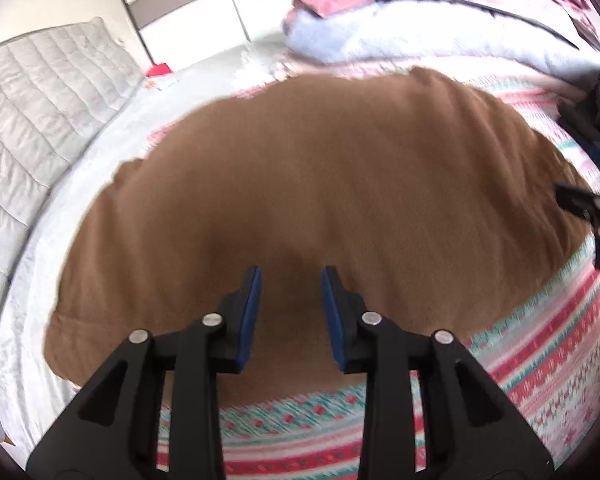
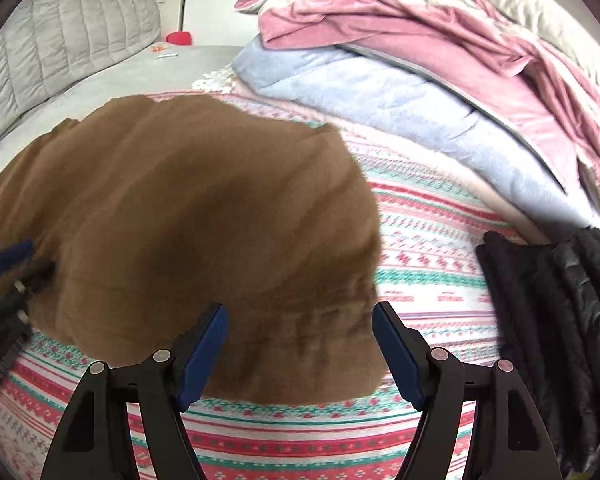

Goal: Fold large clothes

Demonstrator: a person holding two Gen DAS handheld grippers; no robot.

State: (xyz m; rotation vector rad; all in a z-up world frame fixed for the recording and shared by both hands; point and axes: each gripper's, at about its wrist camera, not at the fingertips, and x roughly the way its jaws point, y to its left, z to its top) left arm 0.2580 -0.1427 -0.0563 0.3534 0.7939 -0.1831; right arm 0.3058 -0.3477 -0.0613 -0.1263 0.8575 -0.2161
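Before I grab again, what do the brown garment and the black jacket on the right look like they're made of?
Brown garment: looks like a soft matte knit or fleece, with no sheen, soft rolling creases and what seems a ribbed band at the near hem; blur leaves the weave unclear. Black jacket: looks like a quilted puffer with a smooth synthetic shell, with padded ridges and faint glossy highlights.

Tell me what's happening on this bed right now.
A person with a handheld gripper in each hand is folding clothes. A brown garment lies flat on a striped patterned blanket. The left gripper and right gripper are both open over its near edge, gripping nothing. A folded black puffer jacket sits to the right, and pink and pale blue bedding is piled behind.
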